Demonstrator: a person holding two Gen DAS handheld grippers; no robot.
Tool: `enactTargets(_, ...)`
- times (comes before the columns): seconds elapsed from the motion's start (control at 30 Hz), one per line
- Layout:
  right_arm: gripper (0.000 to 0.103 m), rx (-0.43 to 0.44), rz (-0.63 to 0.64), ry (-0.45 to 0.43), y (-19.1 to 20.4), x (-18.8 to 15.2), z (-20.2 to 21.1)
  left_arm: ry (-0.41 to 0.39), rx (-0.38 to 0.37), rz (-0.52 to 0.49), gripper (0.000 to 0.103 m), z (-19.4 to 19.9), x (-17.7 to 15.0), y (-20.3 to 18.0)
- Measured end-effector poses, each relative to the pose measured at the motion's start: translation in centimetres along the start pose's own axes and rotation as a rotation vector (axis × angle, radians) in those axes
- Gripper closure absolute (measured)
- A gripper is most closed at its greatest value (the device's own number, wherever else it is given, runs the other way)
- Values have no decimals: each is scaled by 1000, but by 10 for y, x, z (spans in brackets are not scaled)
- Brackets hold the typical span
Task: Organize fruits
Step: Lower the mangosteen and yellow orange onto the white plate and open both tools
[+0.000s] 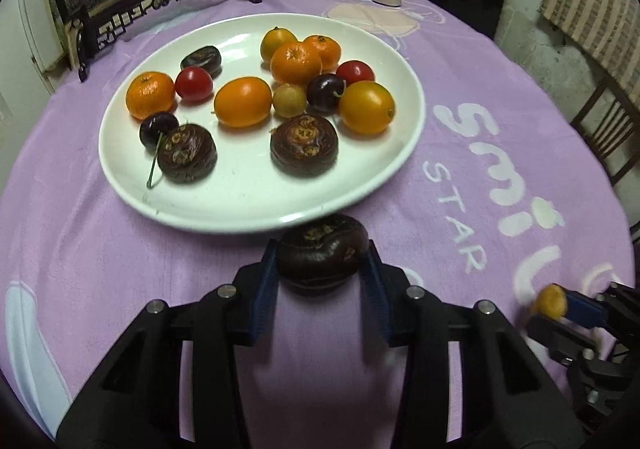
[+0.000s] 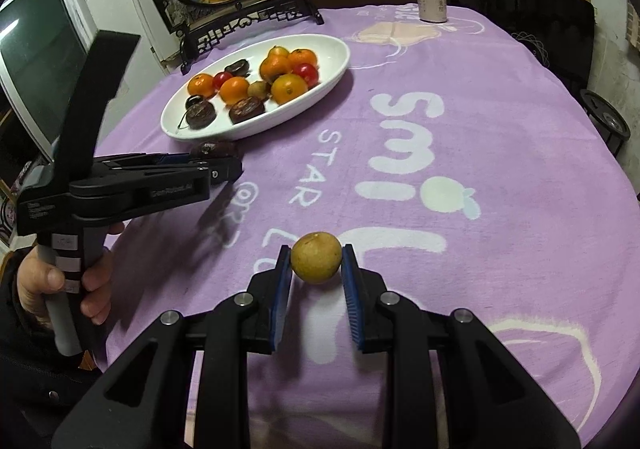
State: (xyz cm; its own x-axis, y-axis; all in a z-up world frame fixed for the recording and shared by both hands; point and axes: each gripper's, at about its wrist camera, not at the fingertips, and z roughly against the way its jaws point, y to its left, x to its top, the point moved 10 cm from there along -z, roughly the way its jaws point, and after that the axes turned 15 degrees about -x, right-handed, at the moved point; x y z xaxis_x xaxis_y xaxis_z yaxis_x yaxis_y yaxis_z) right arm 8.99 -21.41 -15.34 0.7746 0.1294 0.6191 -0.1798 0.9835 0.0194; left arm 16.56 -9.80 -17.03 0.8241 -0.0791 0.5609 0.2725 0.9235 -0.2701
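Left tool (image 1: 322, 261) clamped, right tool (image 2: 316, 258) clamped, both angled down

Hidden behind the left hand-held gripper (image 2: 224, 165): most of the dark water chestnut (image 2: 212, 149). Blurred at the frame edge: small yellow fruit (image 1: 550, 301). Too small to read: can label (image 2: 432, 5).

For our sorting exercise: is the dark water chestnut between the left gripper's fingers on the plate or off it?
Off. The water chestnut sits on the purple cloth, just outside the plate's near rim.
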Motion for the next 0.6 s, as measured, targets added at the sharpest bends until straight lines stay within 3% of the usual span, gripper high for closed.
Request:
enactTargets(0.2,76,5,29,5,19,8,1,-3,-115,10,61,28,-20,-1)
enactTargets(0.33,76,39,44,1,36,30,0,-54,-138,34,61,60,-17,13)
enactTargets(0.47,76,83,80,-48,60,77,2,-136,-115,28,61,93,20,35)
enactTargets(0.6,76,98,115,-63,87,135,-20,-169,-50,48,61,88,87,64)
